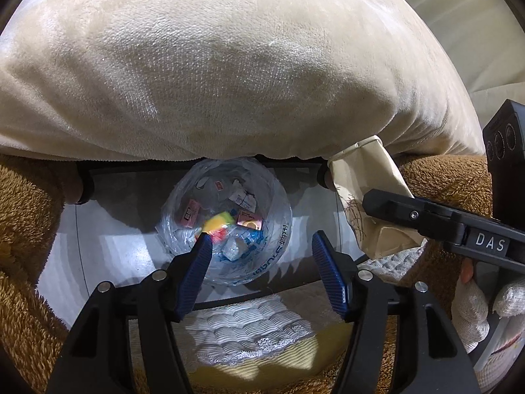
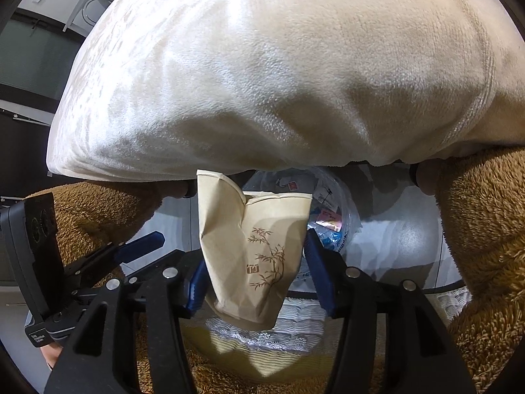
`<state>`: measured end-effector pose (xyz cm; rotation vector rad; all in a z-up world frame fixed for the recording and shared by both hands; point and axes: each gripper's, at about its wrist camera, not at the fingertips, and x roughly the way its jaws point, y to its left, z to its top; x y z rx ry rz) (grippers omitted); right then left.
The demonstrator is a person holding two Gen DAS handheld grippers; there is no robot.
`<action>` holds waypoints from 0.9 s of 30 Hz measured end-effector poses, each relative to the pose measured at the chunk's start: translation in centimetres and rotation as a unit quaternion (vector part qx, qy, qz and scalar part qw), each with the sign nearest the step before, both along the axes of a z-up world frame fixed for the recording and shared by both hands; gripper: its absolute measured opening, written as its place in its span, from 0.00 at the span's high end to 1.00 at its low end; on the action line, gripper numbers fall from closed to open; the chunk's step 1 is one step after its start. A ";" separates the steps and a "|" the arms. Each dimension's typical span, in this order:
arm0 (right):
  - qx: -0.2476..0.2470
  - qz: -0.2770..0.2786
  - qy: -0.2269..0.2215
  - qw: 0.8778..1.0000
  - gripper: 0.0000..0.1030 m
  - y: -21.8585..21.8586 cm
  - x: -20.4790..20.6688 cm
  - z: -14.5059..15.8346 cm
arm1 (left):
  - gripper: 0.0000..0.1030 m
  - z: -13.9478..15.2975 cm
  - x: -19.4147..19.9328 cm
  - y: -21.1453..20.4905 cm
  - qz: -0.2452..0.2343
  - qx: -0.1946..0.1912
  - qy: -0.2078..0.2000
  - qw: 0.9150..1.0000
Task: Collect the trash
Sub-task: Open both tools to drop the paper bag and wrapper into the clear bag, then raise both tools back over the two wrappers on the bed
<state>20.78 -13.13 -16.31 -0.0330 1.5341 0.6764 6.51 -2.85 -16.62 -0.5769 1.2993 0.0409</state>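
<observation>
A bin lined with a clear plastic bag (image 1: 226, 220) stands on the grey floor below and holds several colourful wrappers and crumpled bits. My left gripper (image 1: 259, 246) is open and empty, hovering above the bin's near rim. My right gripper (image 2: 254, 272) is shut on a crushed beige paper cup (image 2: 256, 246) with a brown bamboo print, held upright above the bin's edge (image 2: 331, 226). The cup also shows in the left wrist view (image 1: 370, 193), to the right of the bin, with the right gripper's black body (image 1: 443, 223) beside it.
A large cream plush cushion (image 1: 229, 65) overhangs the bin from behind. Brown fuzzy fabric (image 1: 29, 216) flanks both sides. A white quilted pad with lace trim (image 1: 249, 331) and a yellow cloth (image 1: 262, 364) lie below the grippers.
</observation>
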 end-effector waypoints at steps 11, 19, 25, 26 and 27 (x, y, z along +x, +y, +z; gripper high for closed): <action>0.002 -0.003 -0.002 1.000 0.36 0.0 -0.2 0.1 | 0.40 0.7 0.0 0.2 0.004 0.003 -0.012 1.000; 0.020 0.000 -0.010 1.000 0.36 -0.1 -0.5 0.8 | 0.40 1.7 -0.4 0.2 0.000 0.016 -0.035 0.999; 0.072 0.006 -0.042 0.997 0.36 -0.8 -1.1 3.1 | 0.40 3.6 -1.0 0.2 -0.008 0.032 -0.080 0.996; 0.085 0.006 -0.053 0.995 0.36 -1.0 -1.2 3.8 | 0.40 4.0 -1.2 0.2 -0.010 0.035 -0.089 0.995; 0.096 0.007 -0.066 0.993 0.36 -1.2 -1.4 4.4 | 0.40 4.4 -1.3 0.1 -0.012 0.036 -0.098 0.994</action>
